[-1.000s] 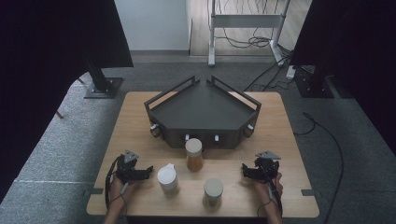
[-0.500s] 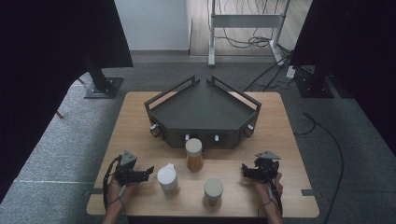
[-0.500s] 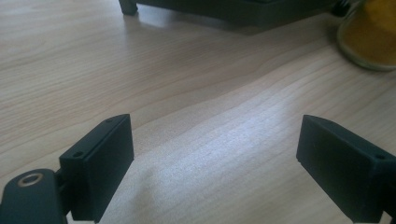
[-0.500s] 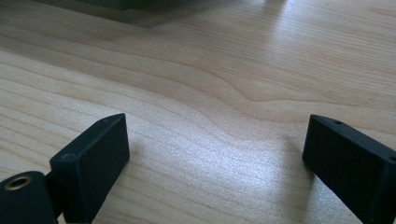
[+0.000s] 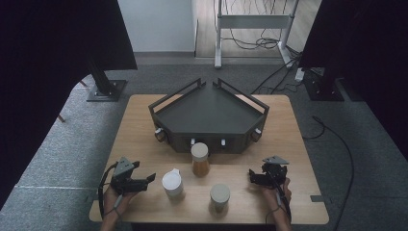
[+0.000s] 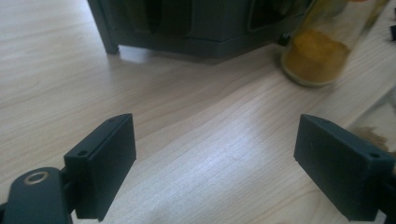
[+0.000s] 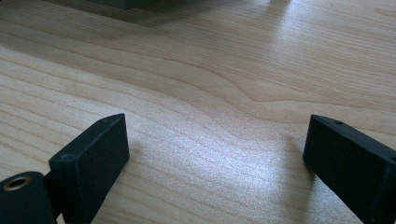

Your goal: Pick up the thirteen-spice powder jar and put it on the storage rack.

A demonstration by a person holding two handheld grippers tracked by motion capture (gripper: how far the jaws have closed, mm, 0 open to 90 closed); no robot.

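Left gripper (image 5: 150, 178) sat lower left of the high view, long axis level, tips pointing right at the white-lidded jar (image 5: 172, 183), near but not touching. Its jaws had just been closing yet stood apart with only bare wood between them; matte black blocky pads (image 6: 108, 163). That jar stood upright at lower centre, round white lid with a small tab, contents not readable. Just up and right stood a taller clear jar (image 5: 199, 159) with yellow-orange powder and a pale lid, upright. A third, short jar (image 5: 220, 196) with a beige lid stood lower right of centre. Right gripper (image 5: 251, 175) at lower right pointed left, jaws apart over bare table (image 5: 144, 144), light grained wood. Dark angular tray (image 5: 208, 113) sat at the table's upper middle. No labels legible.
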